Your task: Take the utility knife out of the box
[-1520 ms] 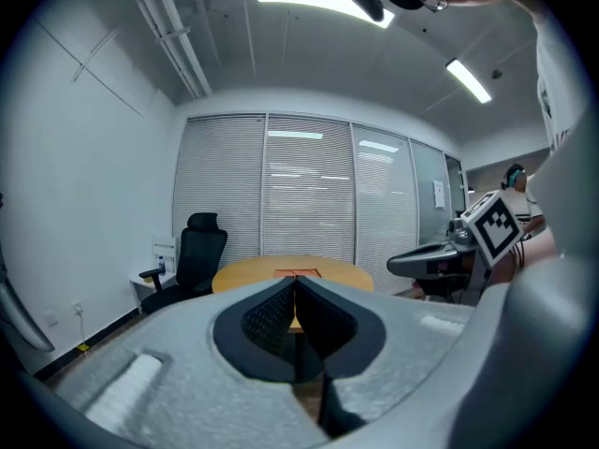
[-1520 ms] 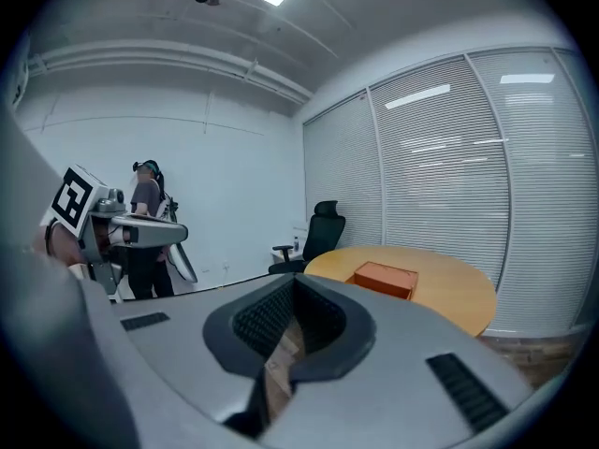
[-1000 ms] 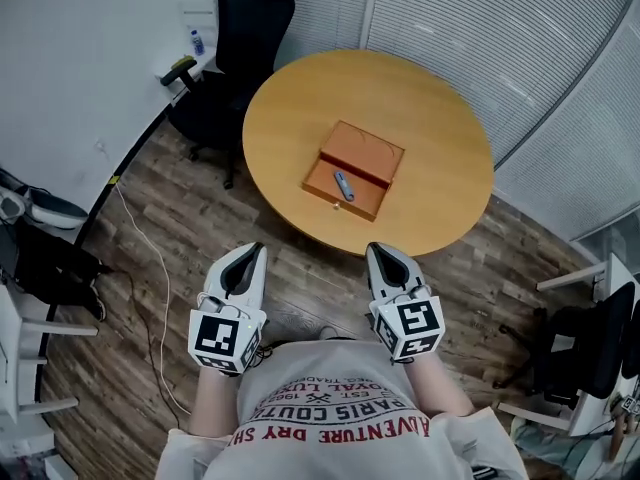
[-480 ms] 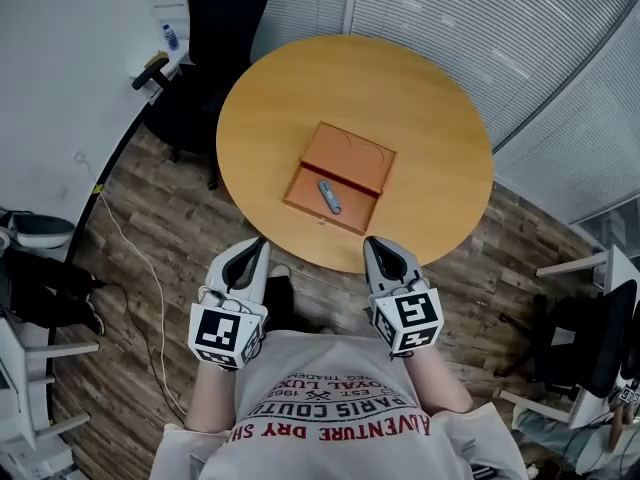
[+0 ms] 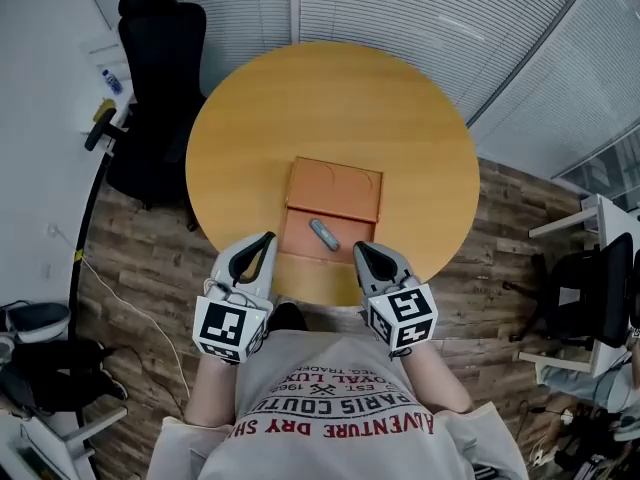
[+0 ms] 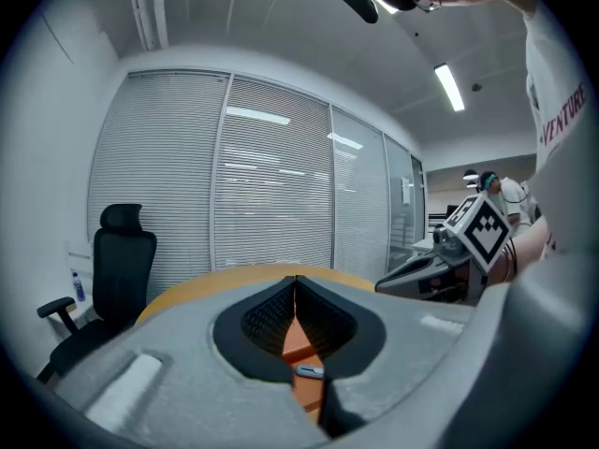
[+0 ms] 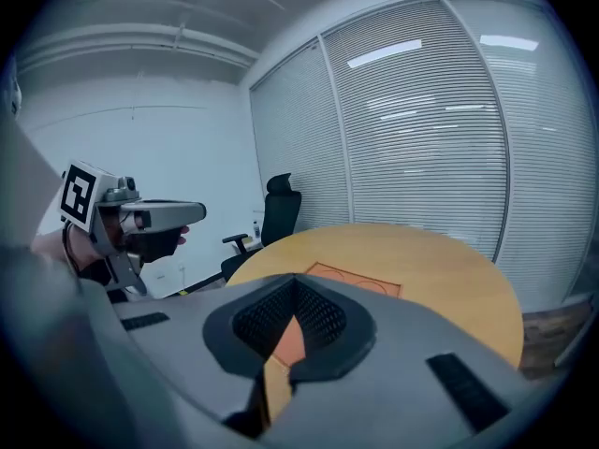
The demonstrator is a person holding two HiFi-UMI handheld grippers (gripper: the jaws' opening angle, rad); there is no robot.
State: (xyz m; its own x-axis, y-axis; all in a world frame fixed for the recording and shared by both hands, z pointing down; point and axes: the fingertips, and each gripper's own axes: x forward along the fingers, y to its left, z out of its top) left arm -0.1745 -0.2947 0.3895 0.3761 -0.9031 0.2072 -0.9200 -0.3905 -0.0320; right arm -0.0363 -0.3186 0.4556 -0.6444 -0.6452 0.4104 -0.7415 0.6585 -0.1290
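An orange box (image 5: pixel 305 248) lies open on the round wooden table (image 5: pixel 420 158), its lid (image 5: pixel 335 188) folded flat behind the tray. A grey utility knife (image 5: pixel 323 233) rests in the tray, also visible low between the jaws in the left gripper view as the knife (image 6: pixel 307 371). My left gripper (image 5: pixel 268 238) hovers at the tray's near left corner, shut and empty. My right gripper (image 5: pixel 358 250) hovers at the tray's near right corner, also shut and empty. Neither touches the box. The left gripper (image 6: pixel 296 281) and right gripper (image 7: pixel 295 281) show their tips meeting.
A black office chair (image 5: pixel 158 88) stands left of the table, with a bottle (image 5: pixel 112 81) on a ledge beside it. Window blinds (image 5: pixel 400 8) run behind the table. Another chair (image 5: pixel 600 303) and desk stand at the right. The floor is wood planks.
The table and box have come much closer. Both grippers moved forward from over the floor to the table's near edge, flanking the box. Both stayed shut.
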